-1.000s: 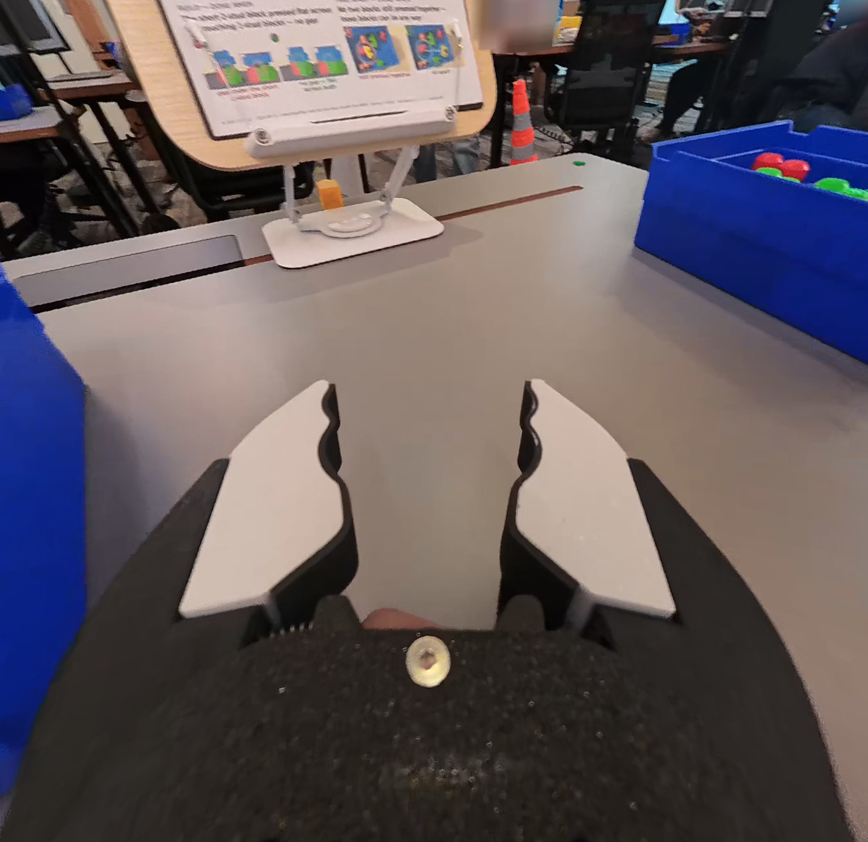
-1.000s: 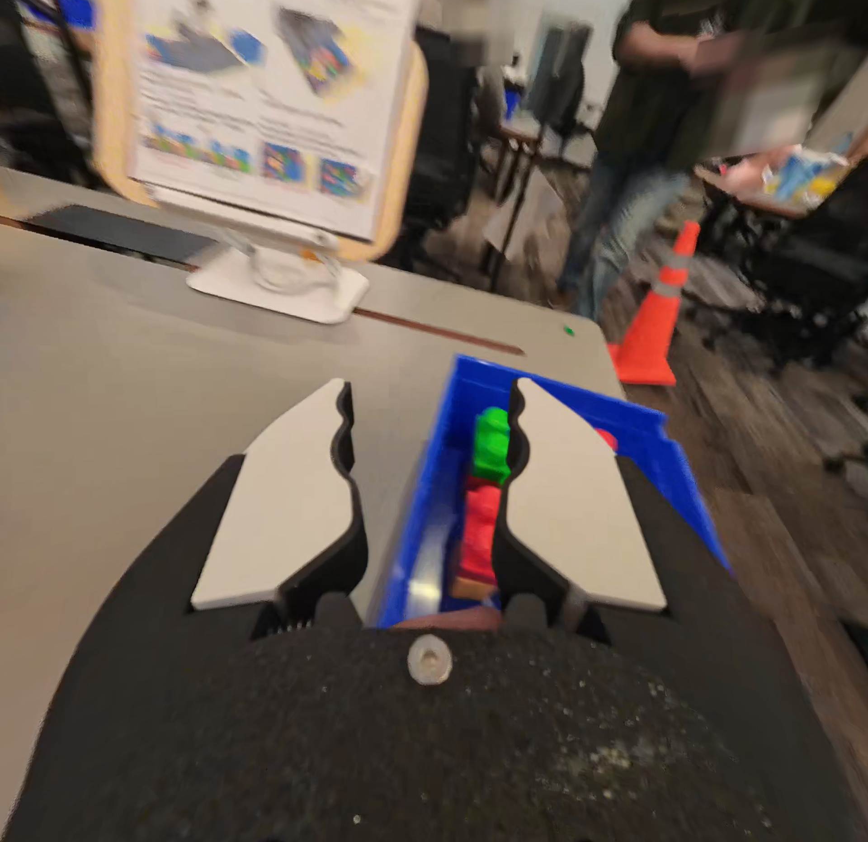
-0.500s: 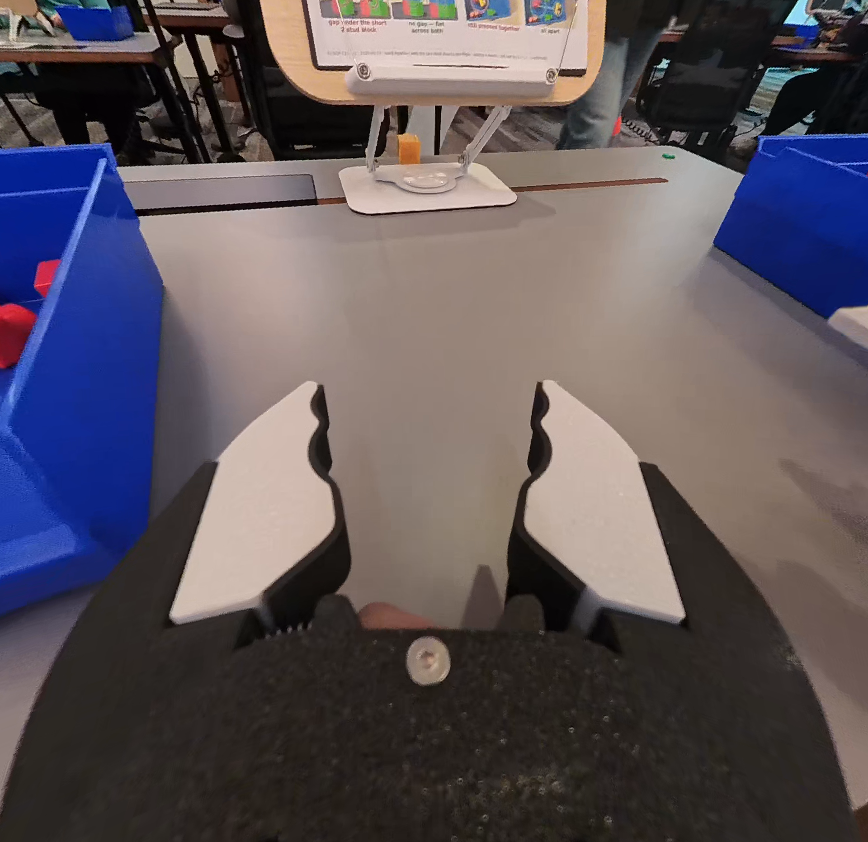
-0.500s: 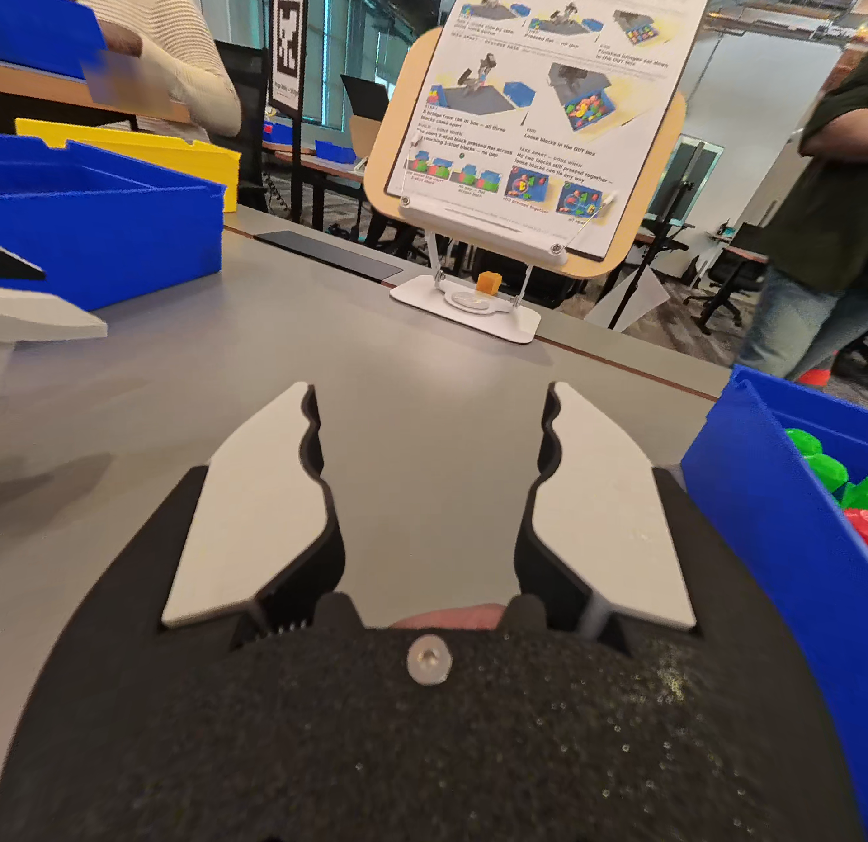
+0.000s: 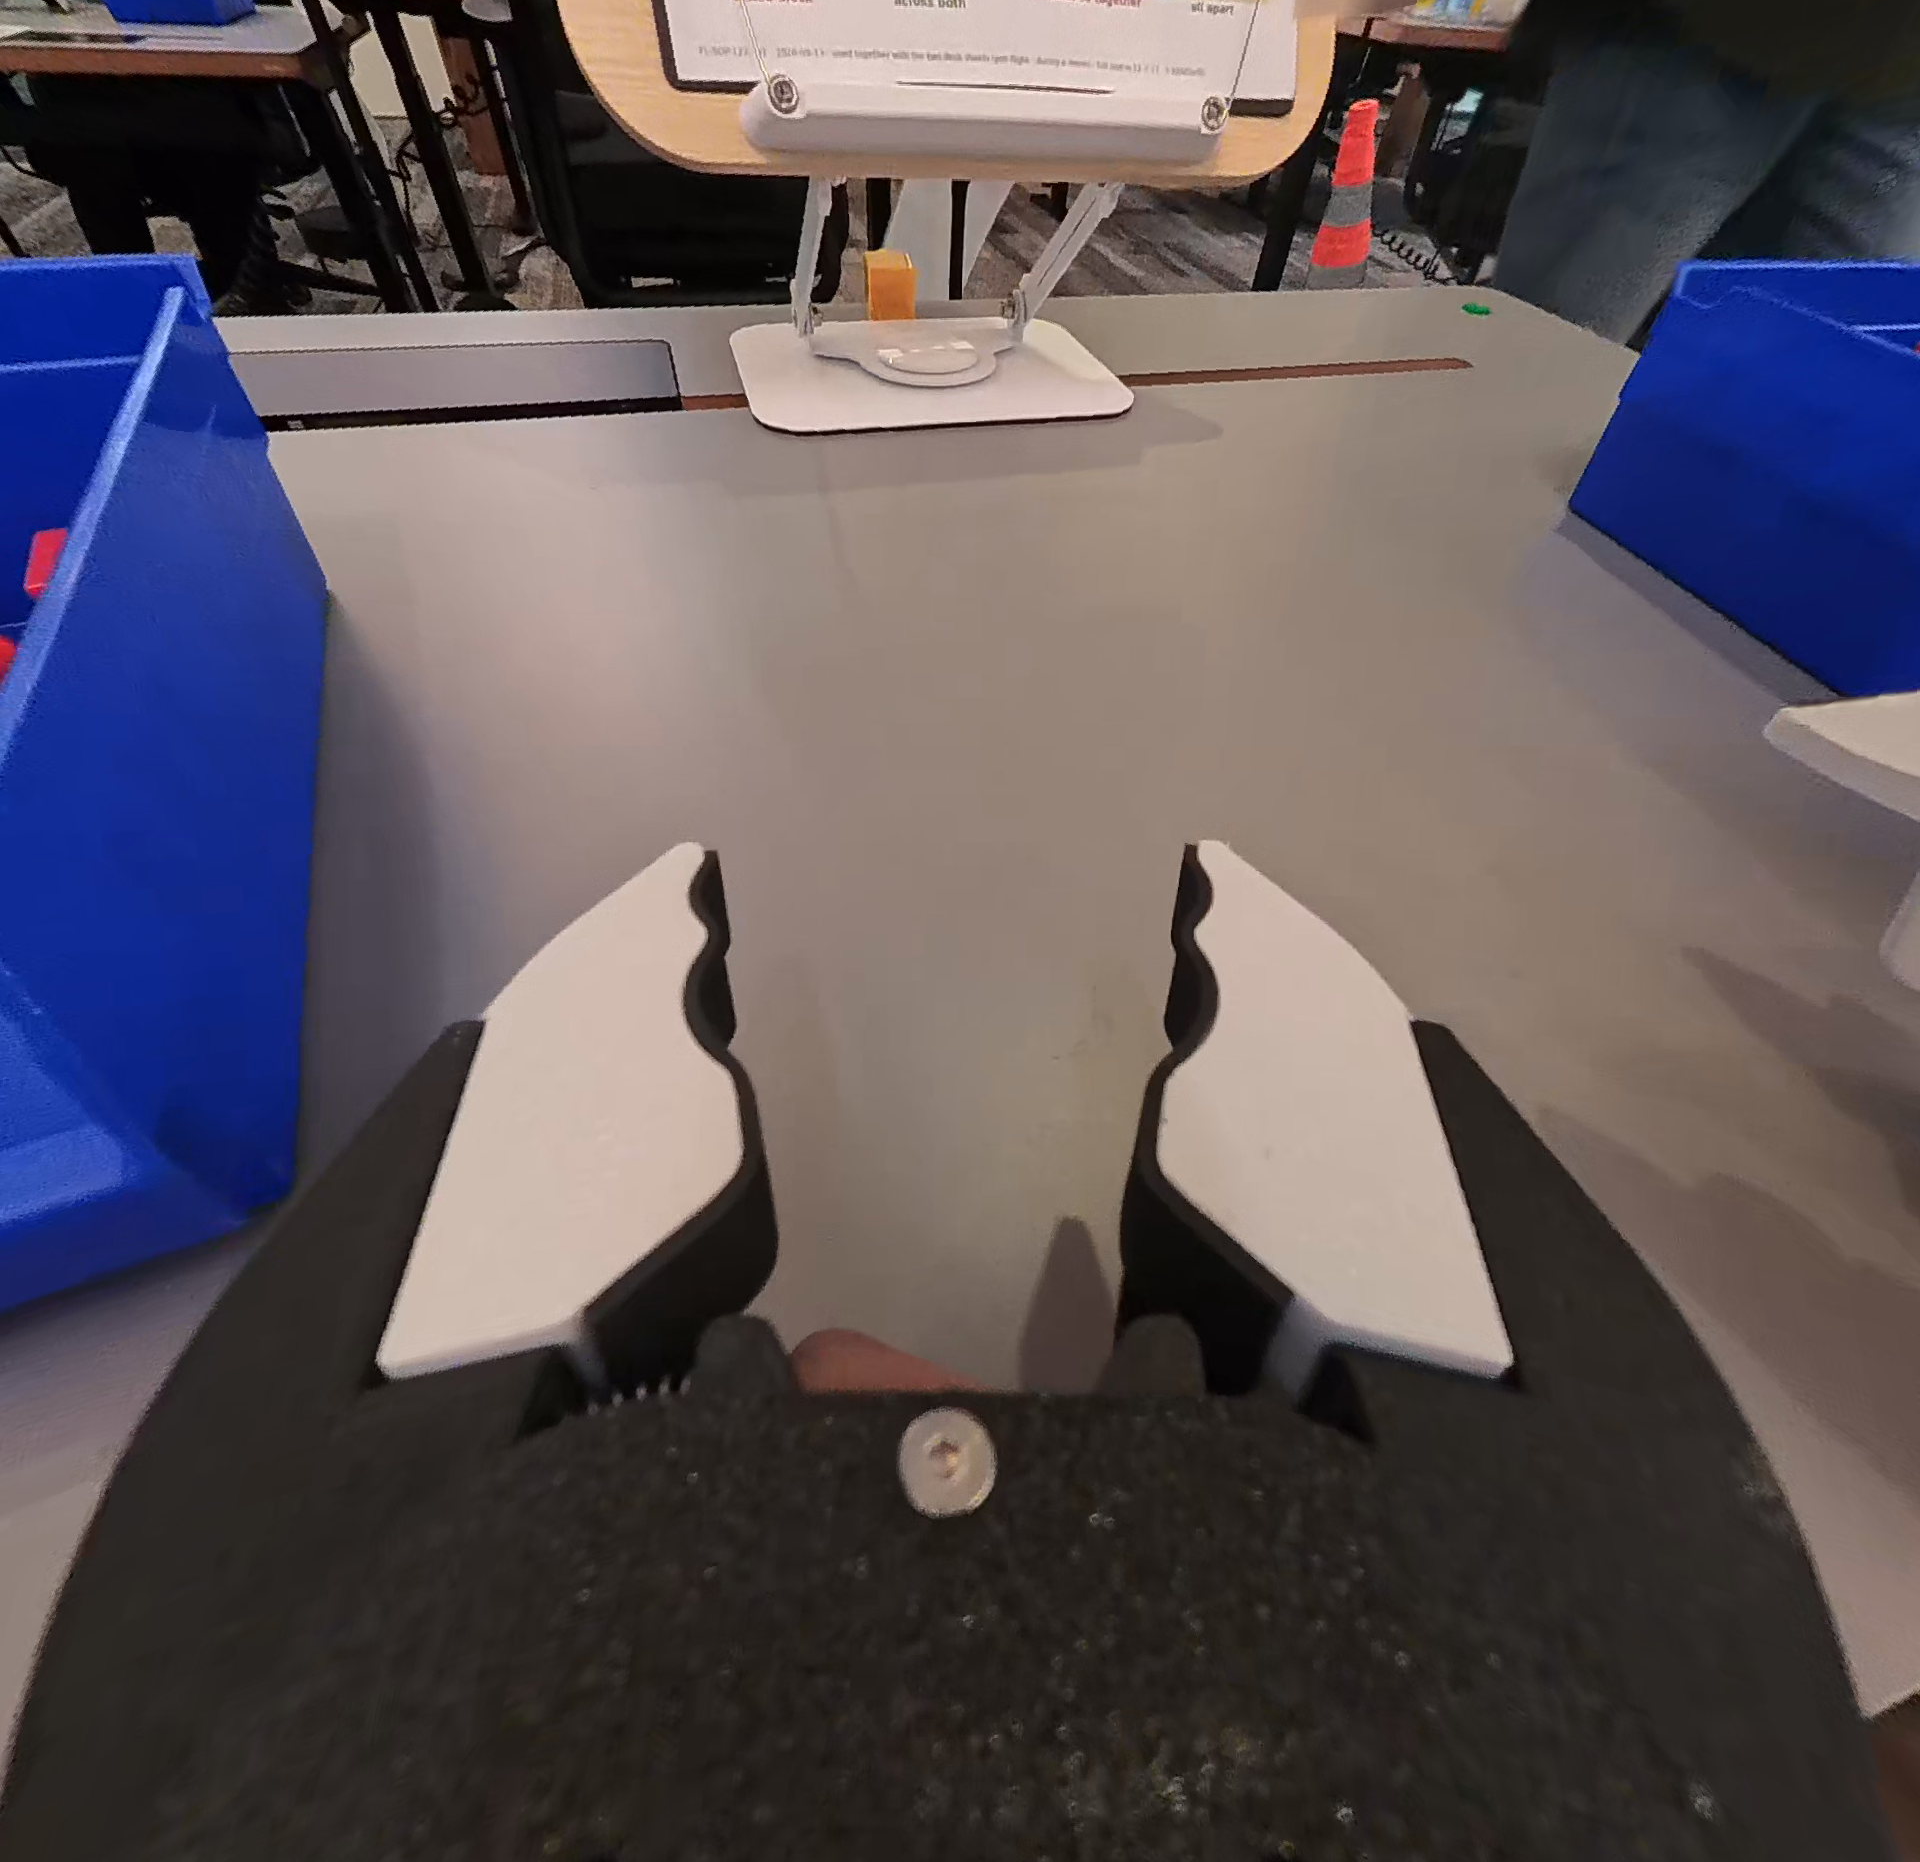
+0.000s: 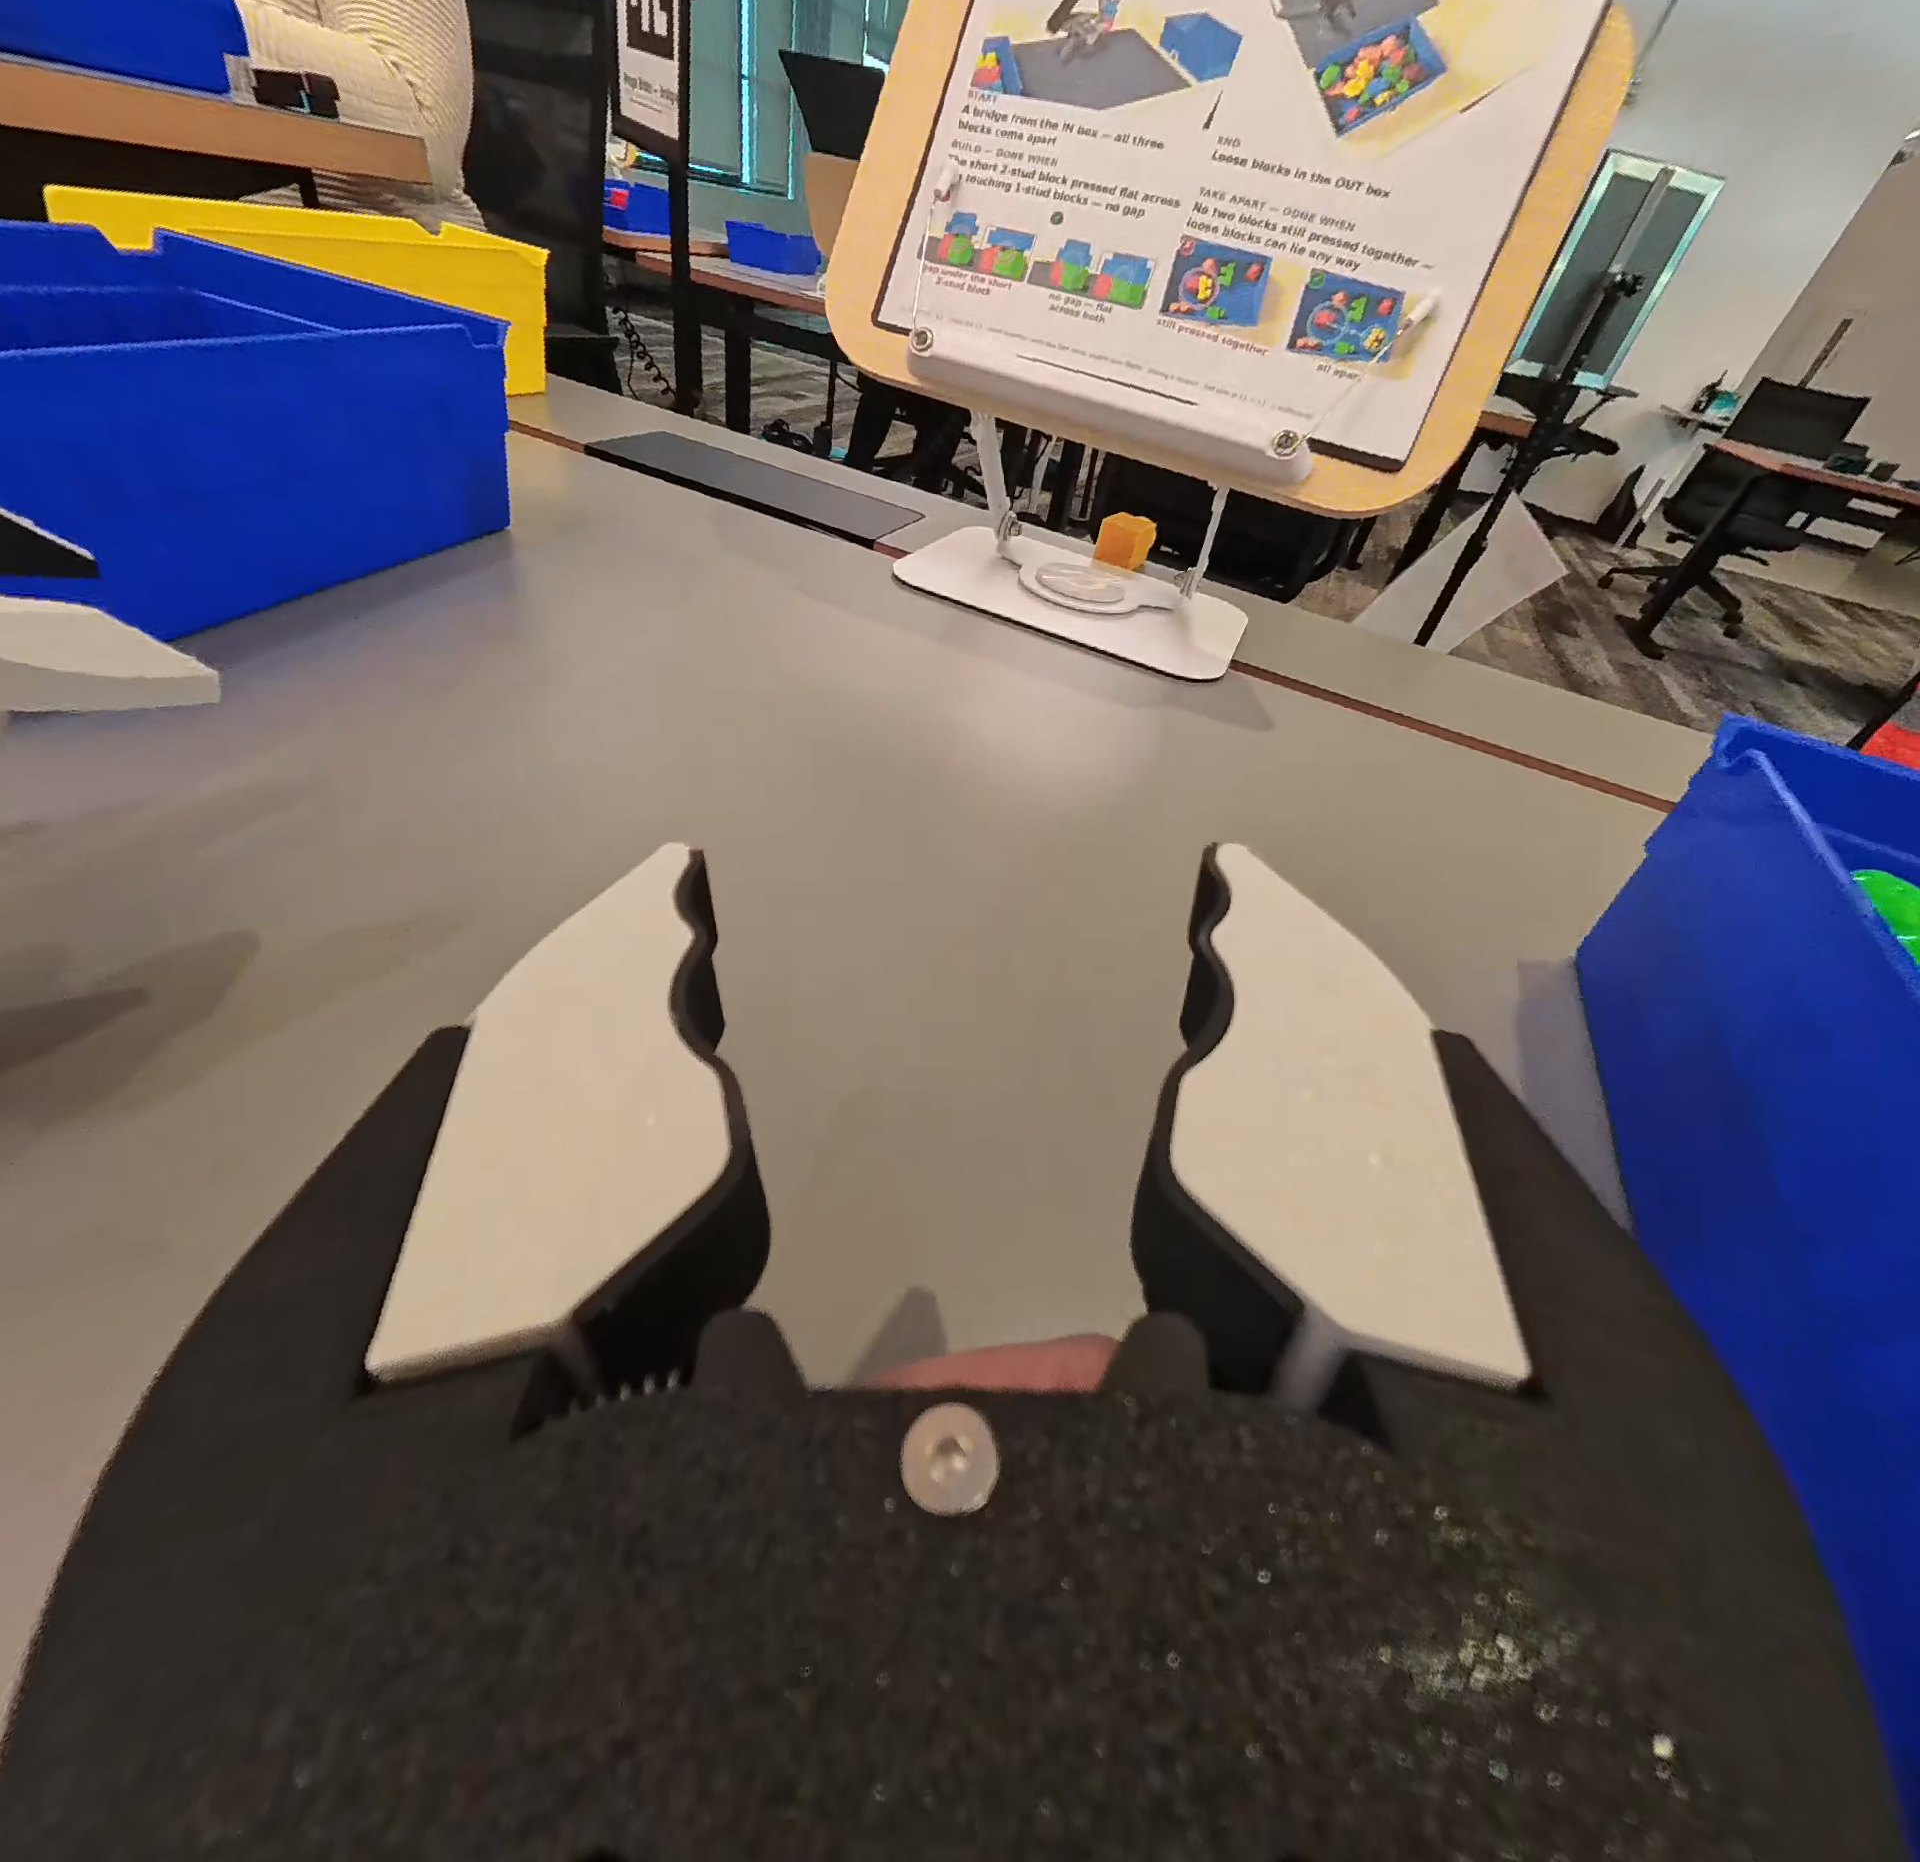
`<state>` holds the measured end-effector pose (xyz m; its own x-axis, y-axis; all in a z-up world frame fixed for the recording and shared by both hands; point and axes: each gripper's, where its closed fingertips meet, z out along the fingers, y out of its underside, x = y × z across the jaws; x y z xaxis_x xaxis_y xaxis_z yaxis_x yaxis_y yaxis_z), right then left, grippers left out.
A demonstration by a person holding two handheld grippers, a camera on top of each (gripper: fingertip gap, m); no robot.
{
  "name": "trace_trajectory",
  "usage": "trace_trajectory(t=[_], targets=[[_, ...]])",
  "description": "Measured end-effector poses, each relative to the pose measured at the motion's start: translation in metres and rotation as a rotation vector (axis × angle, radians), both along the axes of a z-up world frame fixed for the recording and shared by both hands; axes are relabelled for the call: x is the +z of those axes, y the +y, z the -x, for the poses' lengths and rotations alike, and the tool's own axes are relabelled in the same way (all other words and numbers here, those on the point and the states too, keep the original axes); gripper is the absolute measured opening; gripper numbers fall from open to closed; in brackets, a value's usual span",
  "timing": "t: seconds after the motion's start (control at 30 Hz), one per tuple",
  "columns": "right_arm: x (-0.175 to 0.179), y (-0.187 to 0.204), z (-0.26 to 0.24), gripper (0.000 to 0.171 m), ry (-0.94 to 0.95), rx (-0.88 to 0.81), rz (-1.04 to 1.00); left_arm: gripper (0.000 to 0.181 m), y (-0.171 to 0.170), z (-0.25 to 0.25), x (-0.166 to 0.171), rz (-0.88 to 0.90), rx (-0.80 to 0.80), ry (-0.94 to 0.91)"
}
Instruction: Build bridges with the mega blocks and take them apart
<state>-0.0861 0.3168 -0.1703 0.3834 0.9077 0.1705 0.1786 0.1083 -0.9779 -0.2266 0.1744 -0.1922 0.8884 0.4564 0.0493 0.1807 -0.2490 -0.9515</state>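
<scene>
My left gripper (image 5: 948, 862) is open and empty, low over the grey table (image 5: 935, 669). My right gripper (image 6: 951, 862) is open and empty too, over the same table (image 6: 883, 825). A blue bin (image 5: 156, 773) stands at the left with a red block (image 5: 44, 560) inside; it also shows in the right wrist view (image 6: 260, 462). A second blue bin (image 6: 1756, 1137) at the right holds a green block (image 6: 1891, 903); it shows in the left wrist view (image 5: 1756, 482) as well. A white finger of the other gripper shows at the edge of each view (image 5: 1860, 747) (image 6: 94, 659).
An instruction board on a white stand (image 5: 935, 368) is at the table's far edge, with a small orange block (image 5: 890, 285) behind its base; it also shows in the right wrist view (image 6: 1081, 597). A yellow bin (image 6: 343, 264), desks, chairs, an orange cone (image 5: 1348, 202) and people lie beyond.
Both grippers swung from the right-hand bin to face the board at the table's middle. Both have stayed open and empty, and have edged forward since half a second ago.
</scene>
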Motion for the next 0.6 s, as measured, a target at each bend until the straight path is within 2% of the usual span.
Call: trace_trajectory(t=[0.4, 0.5, 0.6], targets=[[-0.006, 0.002, 0.000, 0.083, -0.008, 0.019, 0.051, 0.082, 0.001, -0.006, 0.003, 0.008, -0.048, -0.007], [-0.005, 0.003, 0.000, 0.083, -0.004, 0.022, 0.063, 0.082, -0.007, -0.009, 0.023, 0.006, -0.080, 0.002], [-0.007, 0.003, 0.000, 0.082, -0.006, 0.028, 0.075, 0.079, -0.034, 0.013, 0.061, 0.007, -0.046, 0.093]])
